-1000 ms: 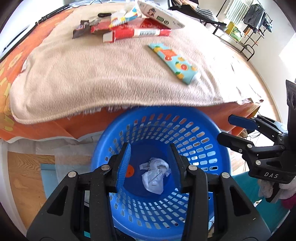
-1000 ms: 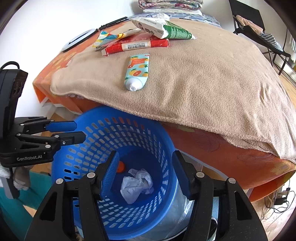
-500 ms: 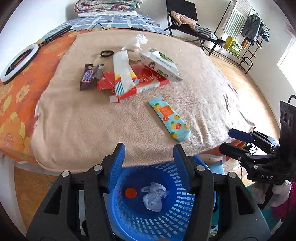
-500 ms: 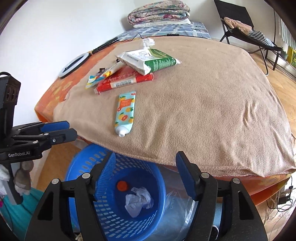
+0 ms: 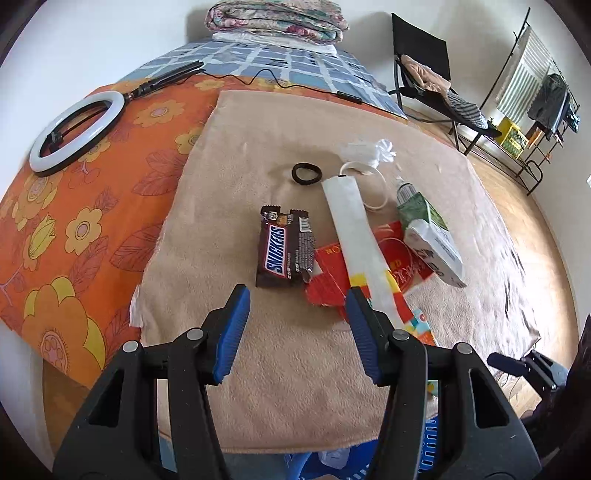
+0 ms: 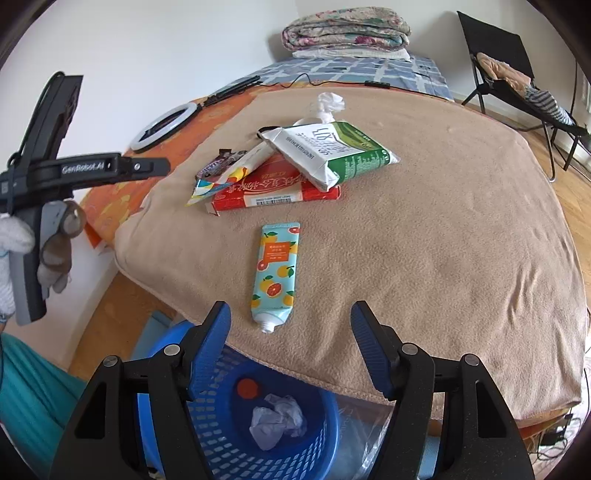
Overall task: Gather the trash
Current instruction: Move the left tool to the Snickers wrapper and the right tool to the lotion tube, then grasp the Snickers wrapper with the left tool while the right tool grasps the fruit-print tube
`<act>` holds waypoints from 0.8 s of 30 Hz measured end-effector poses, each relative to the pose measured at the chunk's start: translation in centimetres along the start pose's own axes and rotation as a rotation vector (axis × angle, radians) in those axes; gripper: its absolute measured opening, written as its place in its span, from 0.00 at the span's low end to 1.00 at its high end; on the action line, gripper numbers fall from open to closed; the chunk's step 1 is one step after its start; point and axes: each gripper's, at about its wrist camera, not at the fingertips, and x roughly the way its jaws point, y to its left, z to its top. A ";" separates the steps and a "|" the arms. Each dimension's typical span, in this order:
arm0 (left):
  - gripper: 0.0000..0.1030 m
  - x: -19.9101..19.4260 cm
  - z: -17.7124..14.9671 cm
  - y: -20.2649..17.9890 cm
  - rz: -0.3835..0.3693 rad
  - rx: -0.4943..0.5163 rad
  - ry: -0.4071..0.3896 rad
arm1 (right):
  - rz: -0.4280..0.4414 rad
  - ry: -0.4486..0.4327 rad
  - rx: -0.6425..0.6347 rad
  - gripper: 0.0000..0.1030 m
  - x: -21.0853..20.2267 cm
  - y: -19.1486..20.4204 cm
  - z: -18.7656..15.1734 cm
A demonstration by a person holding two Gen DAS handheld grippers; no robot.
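Observation:
Trash lies on a beige blanket (image 5: 295,369) on the bed. A Snickers wrapper (image 5: 282,254), a long white wrapper (image 5: 354,236), a red flat box (image 5: 391,266) and a wipes pack (image 5: 432,240) lie ahead of my left gripper (image 5: 297,308), which is open and empty above the blanket. My right gripper (image 6: 290,325) is open and empty above a fruit-print tube (image 6: 275,273). The blue basket (image 6: 221,435) below the bed edge holds crumpled paper (image 6: 277,421) and an orange cap (image 6: 246,387).
A black hair tie (image 5: 306,172), a white ring (image 5: 369,184) and a tissue (image 5: 373,149) lie further back. A ring light (image 5: 74,136) lies on the orange sheet. Folded quilts (image 5: 277,18) sit at the head. A chair (image 5: 424,74) stands to the right.
Both grippers rose from over the blue basket and moved forward over the bed. The basket dropped to the bottom of both views. Both stayed open.

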 end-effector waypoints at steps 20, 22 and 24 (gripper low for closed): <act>0.45 7.3 2.9 3.1 -0.052 -0.144 0.106 | 0.019 0.097 -0.031 0.65 5.3 0.8 0.9; 0.36 7.6 2.9 3.0 -0.047 -0.140 0.109 | 0.013 0.098 -0.037 0.65 5.4 1.0 1.0; 0.26 7.8 2.9 2.9 -0.043 -0.135 0.113 | 0.001 0.098 -0.049 0.65 5.6 1.3 1.1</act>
